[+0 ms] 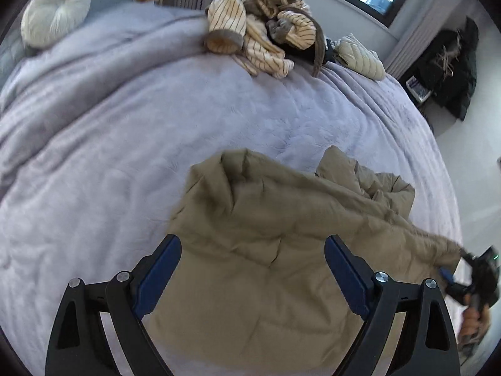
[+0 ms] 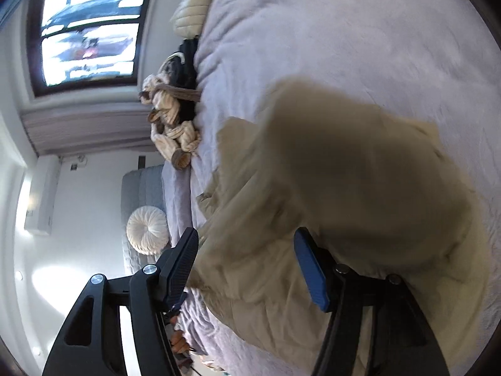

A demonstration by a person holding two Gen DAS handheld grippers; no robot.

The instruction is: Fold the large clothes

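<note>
Jacket [image 1: 266,250], tan and quilted, lay crumpled on the lavender bed [image 1: 125,131], near its front edge. Your left tongs [image 1: 253,261] stood wide apart above it, gripping nothing. Your right tongs [image 2: 247,260] were also apart, fabric between the fingers but not pinched. Striped garment pile [image 1: 260,28] sat at the far edge.

Left wrist view looks steeply down, close over the tan coat [image 1: 266,235] on the bed [image 1: 94,156]. Right wrist view is rolled sideways, window [image 2: 90,28] at 10 o'clock. Both share the coat and the striped garment [image 1: 260,37].
</note>
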